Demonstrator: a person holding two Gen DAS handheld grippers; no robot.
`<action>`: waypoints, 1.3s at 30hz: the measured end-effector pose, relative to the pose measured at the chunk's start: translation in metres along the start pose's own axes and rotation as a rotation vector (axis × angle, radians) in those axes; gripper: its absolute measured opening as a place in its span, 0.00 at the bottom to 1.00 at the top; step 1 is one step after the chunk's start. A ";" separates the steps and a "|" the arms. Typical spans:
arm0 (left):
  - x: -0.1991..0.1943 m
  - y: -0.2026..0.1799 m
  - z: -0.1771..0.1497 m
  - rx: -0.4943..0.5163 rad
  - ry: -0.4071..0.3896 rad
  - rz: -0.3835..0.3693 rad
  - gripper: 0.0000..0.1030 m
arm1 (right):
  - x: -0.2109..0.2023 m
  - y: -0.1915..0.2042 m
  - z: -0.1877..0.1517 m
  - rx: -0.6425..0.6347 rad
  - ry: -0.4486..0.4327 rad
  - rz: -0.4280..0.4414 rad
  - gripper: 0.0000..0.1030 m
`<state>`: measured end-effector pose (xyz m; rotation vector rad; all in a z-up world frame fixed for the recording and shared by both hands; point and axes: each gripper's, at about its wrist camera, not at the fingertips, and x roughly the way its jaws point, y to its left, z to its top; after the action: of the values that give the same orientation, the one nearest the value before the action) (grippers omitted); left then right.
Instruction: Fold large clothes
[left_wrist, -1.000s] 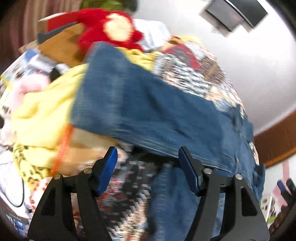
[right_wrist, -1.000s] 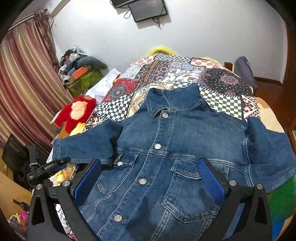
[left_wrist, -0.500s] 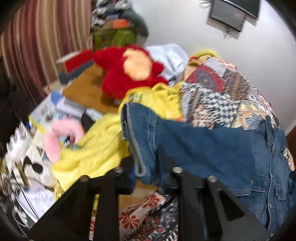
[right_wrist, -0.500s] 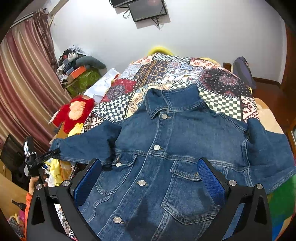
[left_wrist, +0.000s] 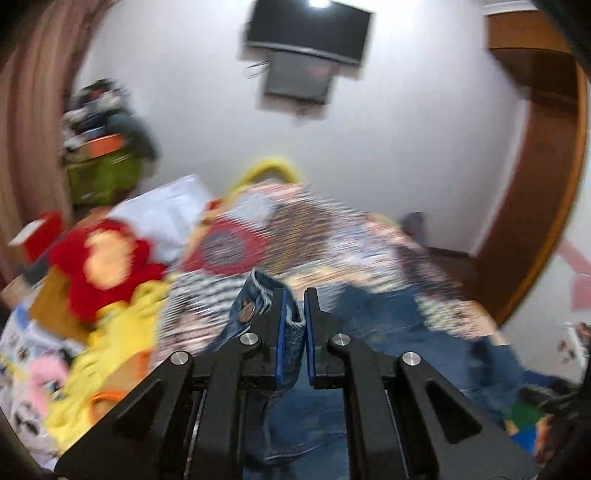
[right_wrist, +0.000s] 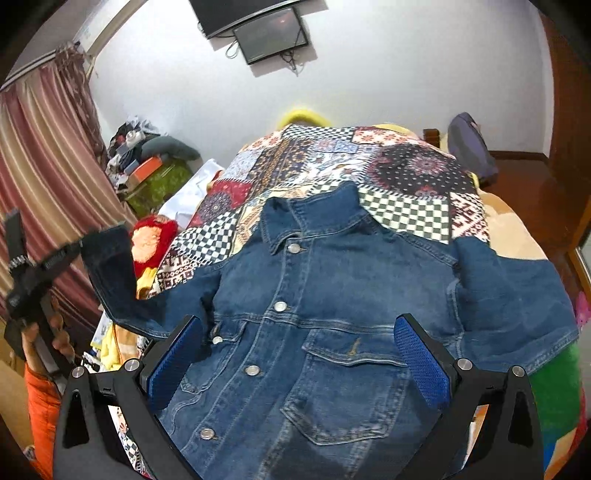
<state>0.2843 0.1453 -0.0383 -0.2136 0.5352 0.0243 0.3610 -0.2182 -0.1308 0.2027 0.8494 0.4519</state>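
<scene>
Denim jacket (right_wrist: 332, 317) lies front up and buttoned across the patchwork bedspread (right_wrist: 369, 173) of the bed, collar at the far end, directly ahead of and beneath the right tool (right_wrist: 299, 358). That tool's jaws stand wide apart above the chest pockets, with no cloth between them. Off to its left, the left tool (left_wrist: 294, 325) has just been closing and now pinches the sleeve cuff (left_wrist: 255, 302) between its blue pads, a metal button showing just left of the jaws. Seen from the right wrist, that sleeve (right_wrist: 110, 273) hangs raised off the bed. Beyond it sits a red plush toy (right_wrist: 151, 240).
</scene>
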 end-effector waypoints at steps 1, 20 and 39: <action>0.004 -0.016 0.004 0.016 0.000 -0.027 0.07 | -0.002 -0.005 0.000 0.009 -0.001 -0.001 1.00; 0.103 -0.231 -0.078 0.221 0.435 -0.465 0.07 | -0.043 -0.080 0.000 0.104 -0.037 -0.082 1.00; 0.089 0.000 -0.096 0.049 0.425 0.029 0.64 | 0.094 -0.070 0.021 0.156 0.314 0.072 1.00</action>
<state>0.3124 0.1222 -0.1635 -0.1627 0.9618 -0.0063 0.4525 -0.2370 -0.2050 0.3119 1.1894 0.4925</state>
